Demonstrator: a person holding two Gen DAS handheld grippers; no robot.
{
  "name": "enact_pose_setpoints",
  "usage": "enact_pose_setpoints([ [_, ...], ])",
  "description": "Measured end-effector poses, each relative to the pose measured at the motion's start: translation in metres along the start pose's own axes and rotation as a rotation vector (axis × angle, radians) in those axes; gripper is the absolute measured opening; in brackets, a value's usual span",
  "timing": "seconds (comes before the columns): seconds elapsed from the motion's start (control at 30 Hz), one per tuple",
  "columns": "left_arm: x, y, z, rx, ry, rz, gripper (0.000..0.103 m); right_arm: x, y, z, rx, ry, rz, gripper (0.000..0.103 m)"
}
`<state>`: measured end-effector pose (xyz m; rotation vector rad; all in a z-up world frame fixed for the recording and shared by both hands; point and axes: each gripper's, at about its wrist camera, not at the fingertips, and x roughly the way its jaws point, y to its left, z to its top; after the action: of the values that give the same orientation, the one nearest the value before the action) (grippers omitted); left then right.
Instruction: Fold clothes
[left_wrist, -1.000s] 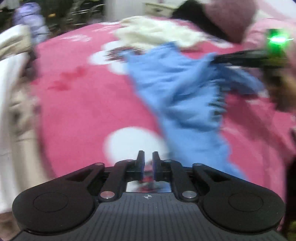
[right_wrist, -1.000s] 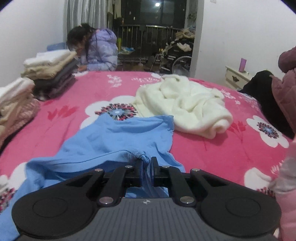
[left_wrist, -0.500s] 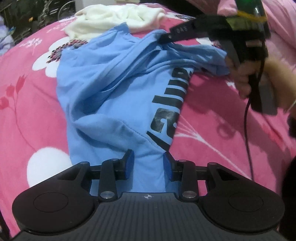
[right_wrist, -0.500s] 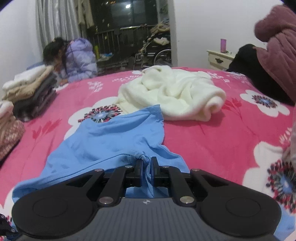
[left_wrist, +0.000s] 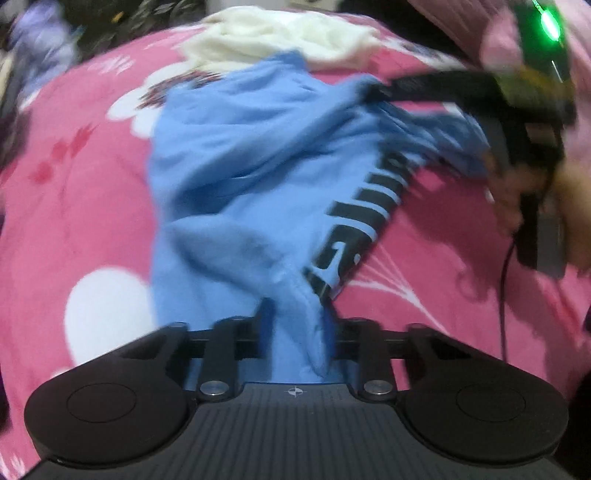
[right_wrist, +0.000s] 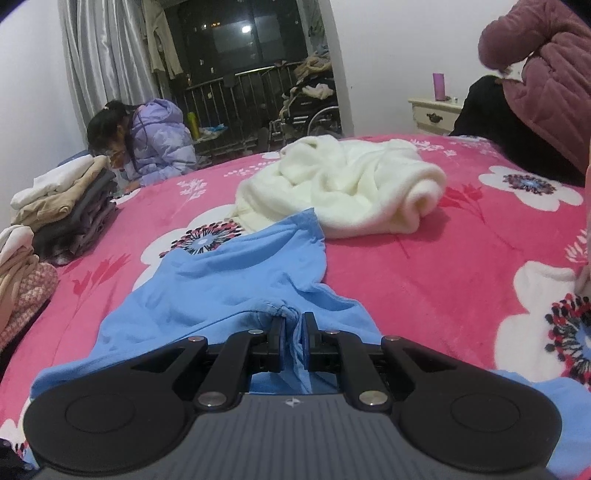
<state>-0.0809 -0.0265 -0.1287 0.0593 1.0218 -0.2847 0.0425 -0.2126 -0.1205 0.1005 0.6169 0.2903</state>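
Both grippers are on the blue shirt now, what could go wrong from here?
1. The left gripper has only a bunched ridge of the blue T-shirt between jaws not fully closed; it may slip on pulling.
2. The right gripper pinches a gathered wad, so creases could set into the fold.
3. The shirt's far corner touches the cream fleece garment, which might drag along.

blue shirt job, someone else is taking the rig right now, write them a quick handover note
Left gripper: open, fingers astride a bunched edge of the blue shirt, not clamped.
Right gripper: shut on another edge of the shirt.
Shirt lies crumpled on the pink bed, one corner touching the white garment.
Done: folded stacks at the bed's left edge.
Left: close the left gripper, spread and fold the shirt, then the white garment.
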Motion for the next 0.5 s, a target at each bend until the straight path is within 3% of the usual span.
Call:
enact_pose_setpoints([
  [0.13, -0.034, 0.046, 0.002, -0.105, -0.055, 0.076, 0.015, -0.004, 0.002, 0.0, -0.044, -0.018, -0.007, 0.01],
  [0.23, -0.055, 0.078, -0.001, -0.158, -0.073, 0.083, 0.015, -0.004, 0.005, 0.001, -0.065, -0.025, -0.004, 0.01],
  [0.4, -0.064, 0.13, -0.013, -0.249, -0.019, -0.081, 0.015, -0.003, 0.014, -0.003, -0.106, -0.024, 0.014, 0.01],
  [0.5, -0.058, 0.139, -0.016, -0.238, -0.014, 0.009, 0.014, -0.001, 0.015, -0.004, -0.105, -0.019, 0.01, 0.01],
])
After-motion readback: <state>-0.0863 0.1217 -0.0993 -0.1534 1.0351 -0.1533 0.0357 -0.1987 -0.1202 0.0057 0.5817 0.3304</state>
